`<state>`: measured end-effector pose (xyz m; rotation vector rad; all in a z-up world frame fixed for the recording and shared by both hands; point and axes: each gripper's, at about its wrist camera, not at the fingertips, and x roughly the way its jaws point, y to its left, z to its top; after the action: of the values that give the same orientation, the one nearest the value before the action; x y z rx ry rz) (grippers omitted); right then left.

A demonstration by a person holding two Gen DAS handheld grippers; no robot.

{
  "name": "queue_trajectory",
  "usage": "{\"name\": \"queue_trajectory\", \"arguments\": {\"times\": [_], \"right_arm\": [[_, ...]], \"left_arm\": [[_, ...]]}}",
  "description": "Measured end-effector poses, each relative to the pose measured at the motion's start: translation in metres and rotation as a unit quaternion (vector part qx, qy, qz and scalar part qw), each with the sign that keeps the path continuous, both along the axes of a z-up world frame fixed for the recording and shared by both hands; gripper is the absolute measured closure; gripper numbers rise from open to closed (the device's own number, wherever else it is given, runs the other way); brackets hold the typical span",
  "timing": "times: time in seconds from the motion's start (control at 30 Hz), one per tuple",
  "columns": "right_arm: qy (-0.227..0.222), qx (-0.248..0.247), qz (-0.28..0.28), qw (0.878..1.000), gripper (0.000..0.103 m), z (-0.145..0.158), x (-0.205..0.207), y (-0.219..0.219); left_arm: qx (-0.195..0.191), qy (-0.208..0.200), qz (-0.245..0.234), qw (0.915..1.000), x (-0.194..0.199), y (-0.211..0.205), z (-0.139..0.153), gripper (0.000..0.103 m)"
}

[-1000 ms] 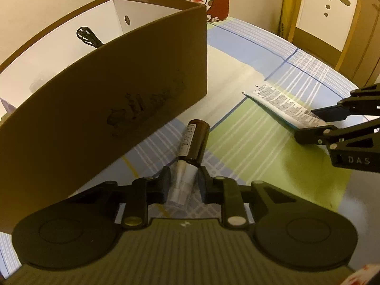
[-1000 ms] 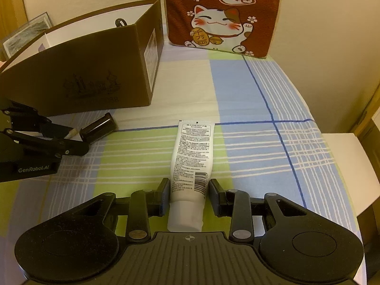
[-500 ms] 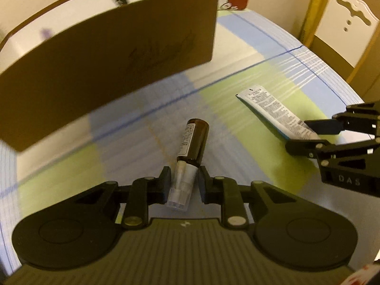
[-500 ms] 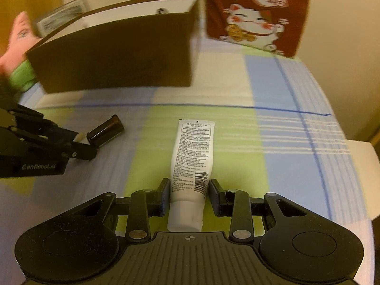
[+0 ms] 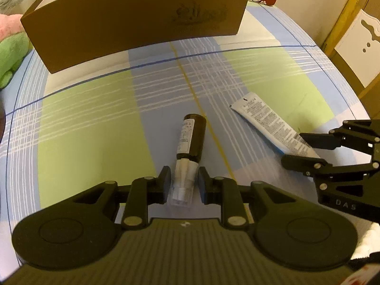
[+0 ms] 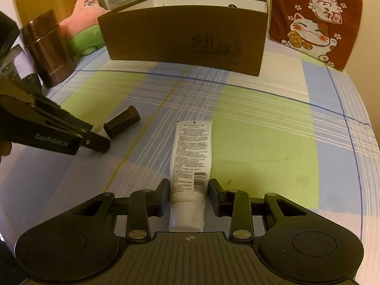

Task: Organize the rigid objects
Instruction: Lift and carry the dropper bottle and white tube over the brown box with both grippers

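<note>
Black-fingered left gripper (image 5: 182, 183) apparently pinches the brown bottle's (image 5: 192, 140) clear cap, right gripper (image 6: 189, 197) clamps the white tube (image 6: 191, 156), both above the checked cloth (image 6: 261, 147); slim grips risk slipping before the box (image 6: 185, 38).

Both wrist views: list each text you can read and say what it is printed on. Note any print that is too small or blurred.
"GenRobot.AI": left hand-held gripper.
"DAS": right hand-held gripper.
"福", with one more character above it: cat cloth.
Tube and bottle labels: too small to read.
Box emblem: blurred.
</note>
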<state>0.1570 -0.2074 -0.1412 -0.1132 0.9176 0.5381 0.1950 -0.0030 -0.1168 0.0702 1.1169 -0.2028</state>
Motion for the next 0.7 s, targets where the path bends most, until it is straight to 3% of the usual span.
{"name": "queue_trajectory", "arguments": {"times": [0.2,0.7], "right_arm": [[-0.002,-0.016,-0.018,1.0,0.063,0.001,0.004,0.008],[-0.01,-0.037,-0.019,0.999,0.069,0.0,0.002,0.015]], "left_arm": [[0.013,-0.018,-0.016,0.9996,0.01,-0.009,-0.004,0.08],[0.035,-0.025,-0.022,0.9988,0.004,-0.018,-0.004,0.083]]}}
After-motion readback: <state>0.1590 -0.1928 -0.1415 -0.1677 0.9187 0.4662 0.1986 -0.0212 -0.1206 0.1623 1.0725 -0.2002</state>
